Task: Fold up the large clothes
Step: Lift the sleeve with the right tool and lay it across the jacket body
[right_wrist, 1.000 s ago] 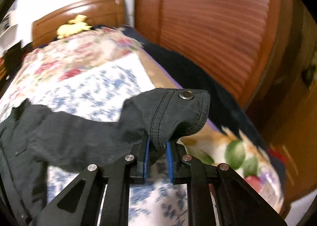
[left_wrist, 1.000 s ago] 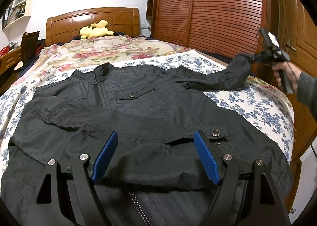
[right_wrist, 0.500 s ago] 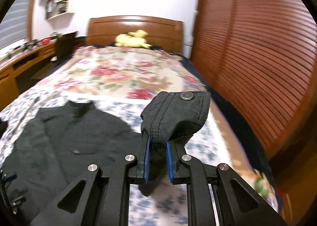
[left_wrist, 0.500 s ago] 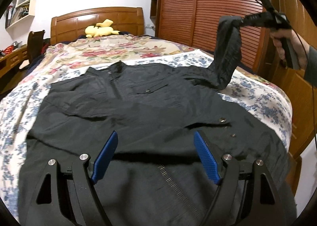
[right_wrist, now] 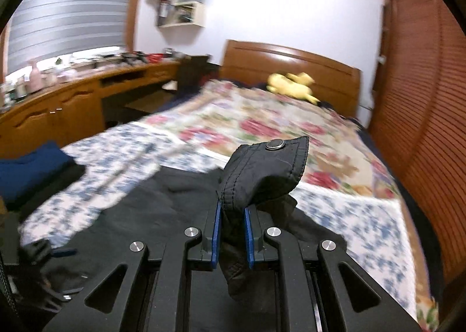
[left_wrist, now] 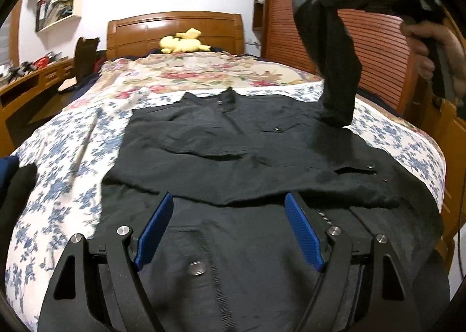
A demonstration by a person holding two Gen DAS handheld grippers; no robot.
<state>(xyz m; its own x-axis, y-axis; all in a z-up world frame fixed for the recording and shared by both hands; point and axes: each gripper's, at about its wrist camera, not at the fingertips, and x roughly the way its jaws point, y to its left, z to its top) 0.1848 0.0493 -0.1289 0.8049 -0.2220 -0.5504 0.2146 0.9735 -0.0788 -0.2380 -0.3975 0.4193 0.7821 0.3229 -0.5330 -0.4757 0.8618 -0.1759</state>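
Observation:
A black jacket (left_wrist: 233,157) lies flat, front up, on the bed, its left sleeve folded across the chest. My left gripper (left_wrist: 230,233) is open and empty, hovering over the jacket's lower hem near the zipper. My right gripper (right_wrist: 231,240) is shut on the cuff (right_wrist: 268,168) of the jacket's right sleeve, snap button showing. In the left wrist view the right gripper (left_wrist: 378,2) holds that sleeve (left_wrist: 332,69) lifted high above the jacket's right shoulder, the sleeve hanging down.
The bed has a blue floral sheet (left_wrist: 72,163) and a flowered quilt (left_wrist: 189,75), with a yellow plush toy (left_wrist: 183,42) at the headboard. Folded dark clothes (right_wrist: 35,174) lie at the bed's left edge. A wooden desk (right_wrist: 72,98) stands left, a slatted wardrobe (left_wrist: 335,26) right.
My right gripper has raised the sleeve cuff high and swung it leftward over the jacket. My left gripper has pulled back toward the hem, still open.

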